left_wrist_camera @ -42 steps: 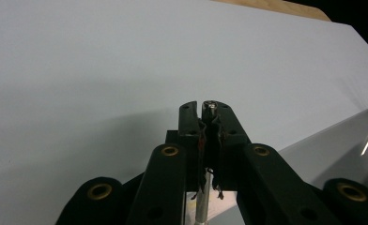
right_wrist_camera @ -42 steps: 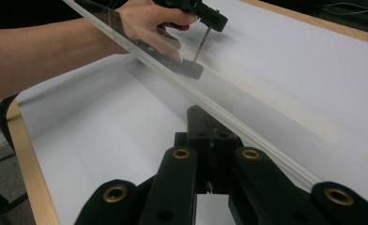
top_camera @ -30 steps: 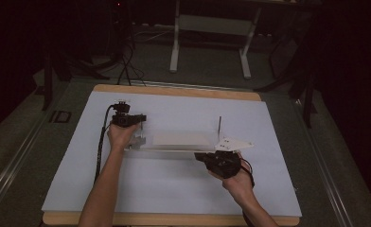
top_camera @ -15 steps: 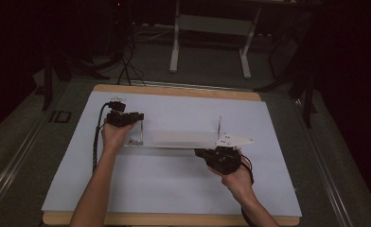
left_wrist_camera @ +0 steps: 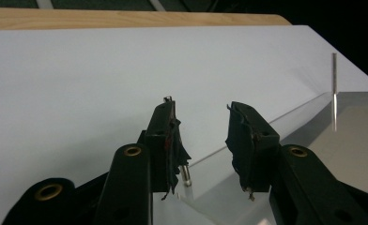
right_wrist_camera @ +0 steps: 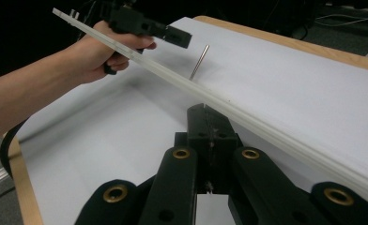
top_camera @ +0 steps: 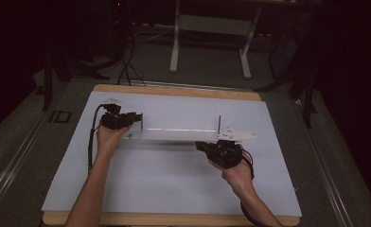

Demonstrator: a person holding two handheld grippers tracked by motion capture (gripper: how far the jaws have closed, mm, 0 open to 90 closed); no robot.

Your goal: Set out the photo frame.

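The work in hand is the handling of a clear acrylic plate (top_camera: 174,135) with thin metal pins standing on it, on a tabletop (top_camera: 174,179) covered with white paper. The plate lies between the two grippers.

The right gripper (top_camera: 211,146) has its jaws pressed together on the near edge of the plate at that end; in the right gripper view the plate (right_wrist_camera: 248,119) runs away from the jaws toward the left hand (right_wrist_camera: 102,56), and it seems a little lifted there.

The left gripper (top_camera: 135,118) is at the other end. Its jaws have just been opening, and in the left gripper view (left_wrist_camera: 203,136) they stand apart with the plate's corner (left_wrist_camera: 276,136) below and between them, the pads not pressing on it. One short pin (left_wrist_camera: 186,174) is just beside its left jaw, and a tall pin (left_wrist_camera: 334,89) stands far ahead, toward the right gripper.

I judge that the left side is already released, while the right side is not yet let go. What is left is probably to open the right gripper, or to move the plate with it alone.
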